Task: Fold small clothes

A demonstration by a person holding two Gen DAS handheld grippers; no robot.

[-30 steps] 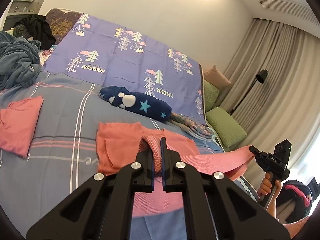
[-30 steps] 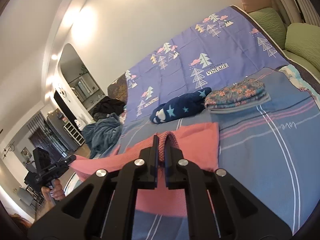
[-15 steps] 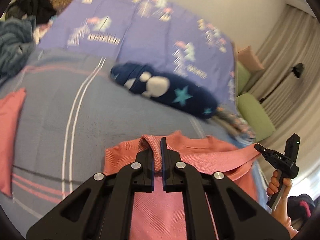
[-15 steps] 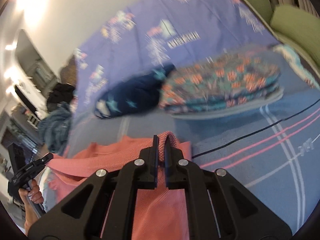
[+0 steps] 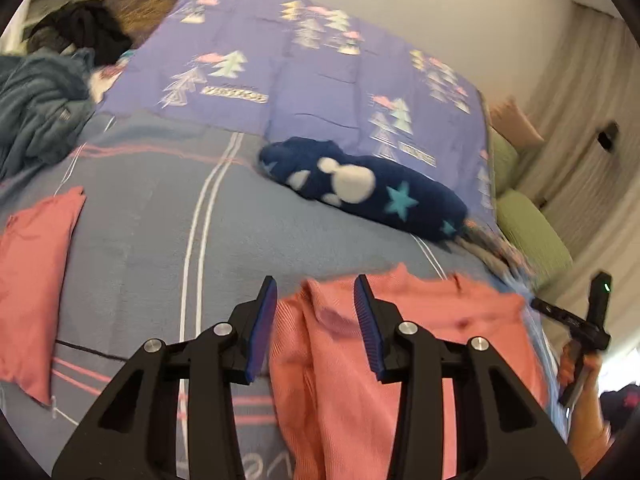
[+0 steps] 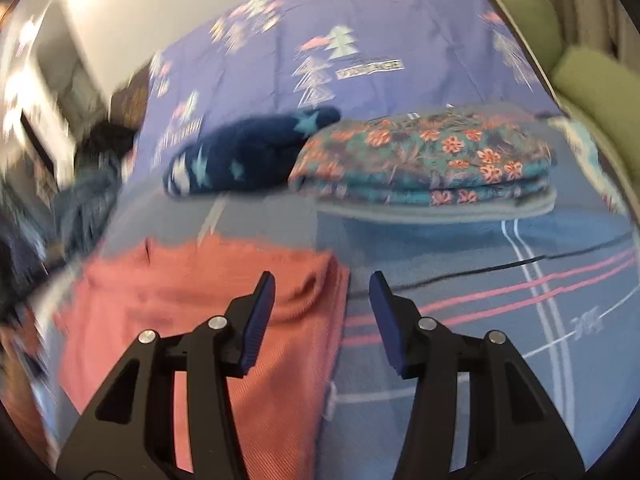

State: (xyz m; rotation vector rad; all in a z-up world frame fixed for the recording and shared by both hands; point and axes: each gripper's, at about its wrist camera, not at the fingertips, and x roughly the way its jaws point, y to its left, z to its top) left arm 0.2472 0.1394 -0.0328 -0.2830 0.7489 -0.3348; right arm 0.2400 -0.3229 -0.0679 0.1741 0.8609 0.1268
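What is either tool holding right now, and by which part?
Nothing. Both the left tool and right tool have just opened off the pink garment.

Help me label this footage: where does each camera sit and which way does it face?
Left wrist: on the left gripper, angled down across the bed; open over the pink garment; the other hand shows at right.
Right wrist: on the right gripper, facing the floral stack; open at the garment's edge.
Shared: pink garment, navy star garment.
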